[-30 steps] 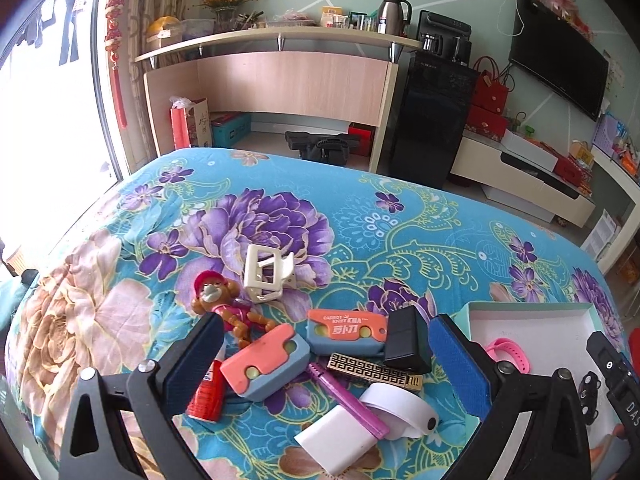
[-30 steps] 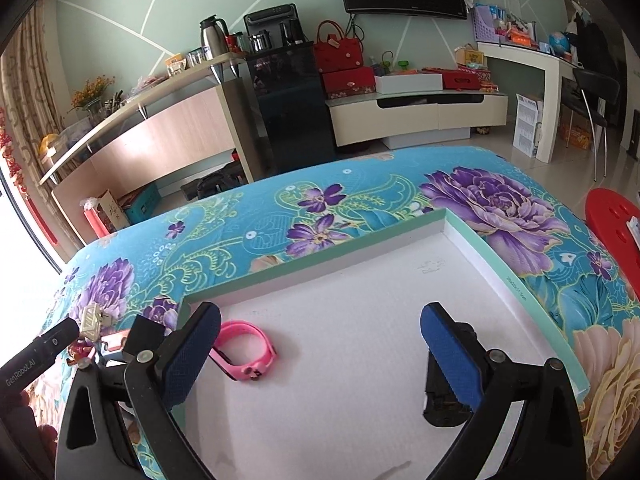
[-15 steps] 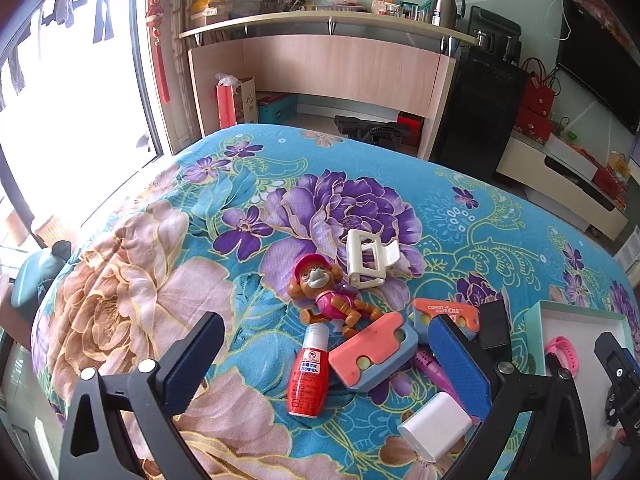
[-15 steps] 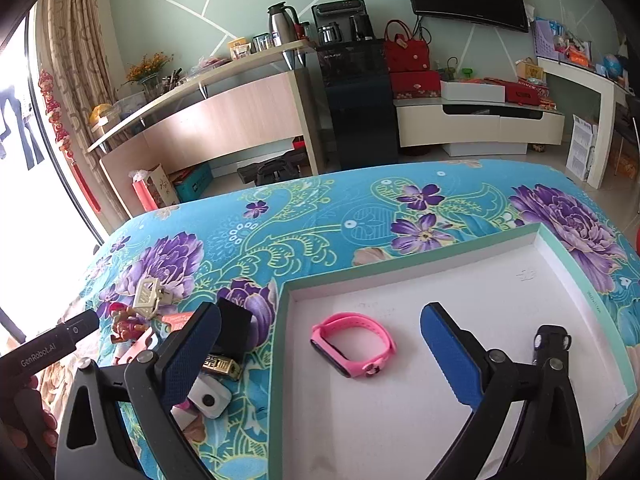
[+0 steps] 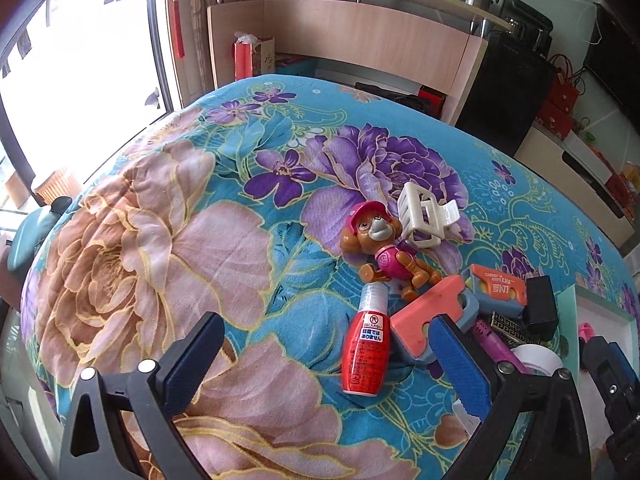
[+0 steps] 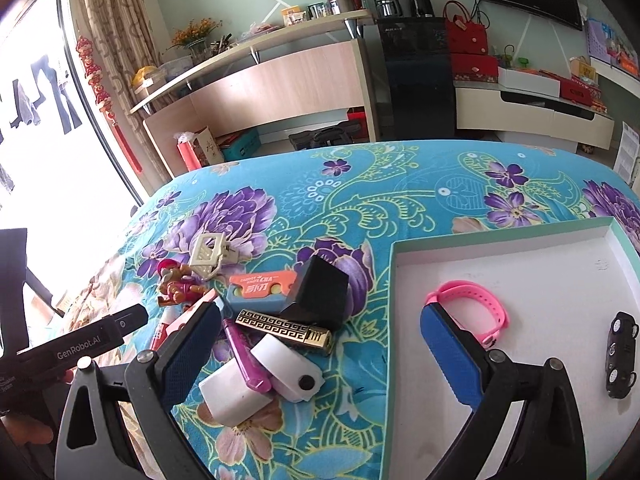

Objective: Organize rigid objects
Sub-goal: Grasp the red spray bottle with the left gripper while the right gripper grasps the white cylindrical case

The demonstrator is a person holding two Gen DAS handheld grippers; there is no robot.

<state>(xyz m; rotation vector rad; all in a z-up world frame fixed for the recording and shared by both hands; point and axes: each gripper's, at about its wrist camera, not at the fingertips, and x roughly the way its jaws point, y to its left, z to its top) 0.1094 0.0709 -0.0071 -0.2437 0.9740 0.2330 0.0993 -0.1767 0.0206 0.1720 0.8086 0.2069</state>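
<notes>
A pile of small objects lies on the flowered bedspread: a red bottle (image 5: pixel 366 352), a toy dog (image 5: pixel 384 252), a white hair claw (image 5: pixel 424 216), a coral cutter (image 5: pixel 424 320), an orange cutter (image 6: pixel 260 285), a black box (image 6: pixel 320 292), a gold lighter (image 6: pixel 284 326), a purple pen (image 6: pixel 244 352) and white blocks (image 6: pixel 236 396). The white tray (image 6: pixel 520 236) holds a pink wristband (image 6: pixel 472 312) and a black toy car (image 6: pixel 622 356). My left gripper (image 5: pixel 328 360) is open just before the red bottle. My right gripper (image 6: pixel 320 356) hangs open between pile and tray, holding nothing.
The bedspread (image 5: pixel 180 240) stretches wide to the left of the pile. Beyond the bed stand a wooden counter (image 6: pixel 280 76), a black cabinet (image 6: pixel 416 80) and a low TV stand (image 6: pixel 532 116). A bright window (image 5: pixel 80 80) is at the left.
Both views have swung left. The left gripper now faces the red bottle and toy dog instead of the pile's middle. The right gripper moved from over the tray toward the pile.
</notes>
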